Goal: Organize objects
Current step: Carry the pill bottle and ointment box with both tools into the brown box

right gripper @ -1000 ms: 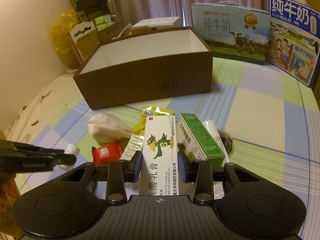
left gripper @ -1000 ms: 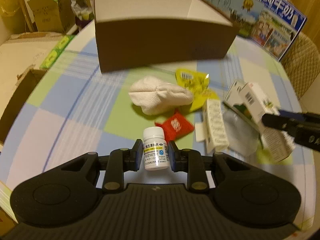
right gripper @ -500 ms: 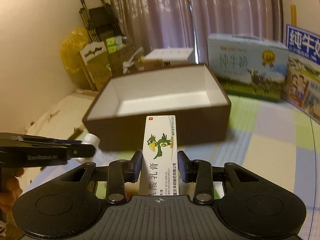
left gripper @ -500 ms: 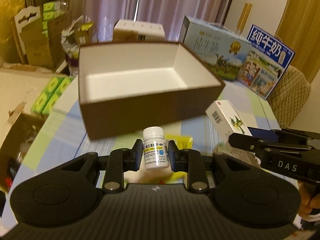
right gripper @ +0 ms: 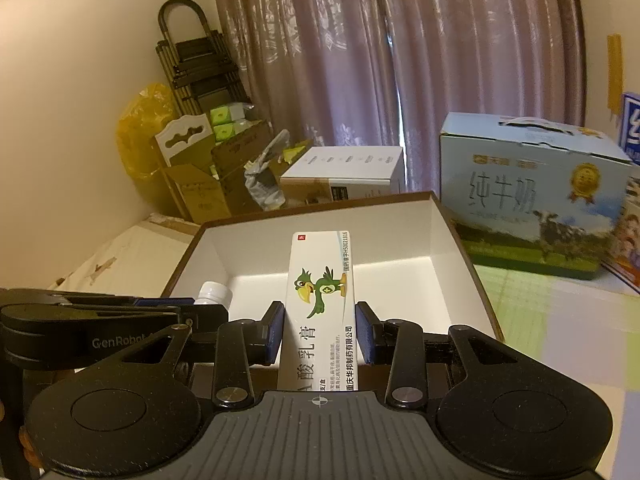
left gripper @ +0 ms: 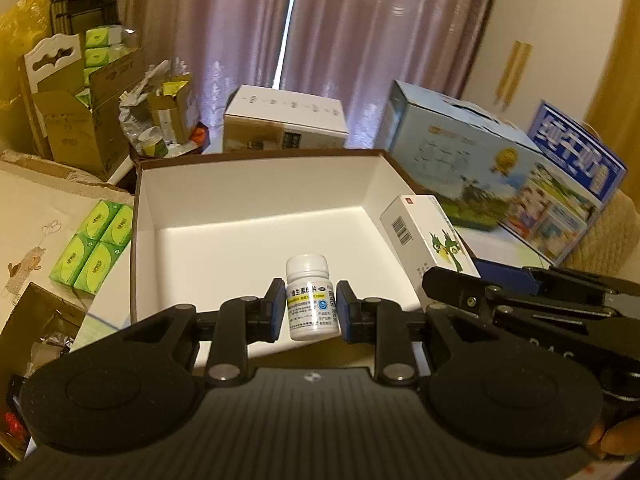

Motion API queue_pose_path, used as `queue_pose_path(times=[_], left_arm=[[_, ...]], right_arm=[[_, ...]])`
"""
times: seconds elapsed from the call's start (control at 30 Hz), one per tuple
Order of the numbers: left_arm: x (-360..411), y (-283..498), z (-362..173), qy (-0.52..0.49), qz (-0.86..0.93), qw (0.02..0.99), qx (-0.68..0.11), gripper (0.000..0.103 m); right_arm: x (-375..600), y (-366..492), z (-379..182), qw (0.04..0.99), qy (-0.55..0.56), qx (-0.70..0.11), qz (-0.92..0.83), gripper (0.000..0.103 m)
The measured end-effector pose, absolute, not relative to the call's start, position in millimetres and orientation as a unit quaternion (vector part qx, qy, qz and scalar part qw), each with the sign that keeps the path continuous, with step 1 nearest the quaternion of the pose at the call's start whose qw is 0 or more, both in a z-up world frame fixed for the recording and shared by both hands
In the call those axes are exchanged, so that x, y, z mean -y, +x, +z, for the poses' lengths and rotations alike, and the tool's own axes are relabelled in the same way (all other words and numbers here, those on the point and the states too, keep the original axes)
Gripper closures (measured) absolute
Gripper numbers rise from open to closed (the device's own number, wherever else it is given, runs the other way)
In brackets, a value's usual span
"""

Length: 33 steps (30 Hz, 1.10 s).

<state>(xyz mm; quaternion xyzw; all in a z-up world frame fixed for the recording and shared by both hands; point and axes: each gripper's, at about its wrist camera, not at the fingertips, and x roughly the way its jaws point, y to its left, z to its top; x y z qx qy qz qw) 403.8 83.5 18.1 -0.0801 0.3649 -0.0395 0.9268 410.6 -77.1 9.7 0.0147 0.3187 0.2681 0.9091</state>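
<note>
My left gripper point(left gripper: 311, 307) is shut on a small white pill bottle point(left gripper: 311, 300) with a yellow and blue label, held upright over the near part of the brown box point(left gripper: 256, 160), whose white inside shows bare. In the right wrist view my right gripper point(right gripper: 320, 330) is shut on a long white medicine carton point(right gripper: 320, 304) with a green parrot on it, pointing into the same brown box point(right gripper: 316, 200). The carton point(left gripper: 430, 236) also shows at the box's right wall in the left wrist view. The bottle's cap point(right gripper: 214, 293) peeks out at the left.
Two milk cartons point(left gripper: 496, 164) stand on the checked tablecloth point(right gripper: 552, 308) right of the box. Behind it lie a white carton point(left gripper: 280, 120), open cardboard boxes point(left gripper: 88, 120) and curtains. Green tissue packs point(left gripper: 94, 246) lie to the left. A person's fingertips point(left gripper: 612, 438) show bottom right.
Both grippers have risen and moved forward from the cluttered tablecloth to above the brown box, each still carrying its item. The box's inside has come into full view.
</note>
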Motion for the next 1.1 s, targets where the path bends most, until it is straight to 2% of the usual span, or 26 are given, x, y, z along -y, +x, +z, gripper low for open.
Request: queue_pose_path(times=[0.37,0.73,1.1], left_arm=[[-97,471,-14,-0.11,-0.014,0.91,-0.399,0.08],[-101,492,-57,-0.119,-0.009,0.888,-0.443,0.08],[-96,497,-69,-0.123,-0.016,0.882,-0.455,0.08]], right_arm=[[57,487,-26,0.896,0.008,-0.355,0.266,0.068],[54,517,-80,0.872,-0.005,-0.417,0.257,0.068],[65,524,-79,0.874,0.017,-0.421,0.241,0.067]])
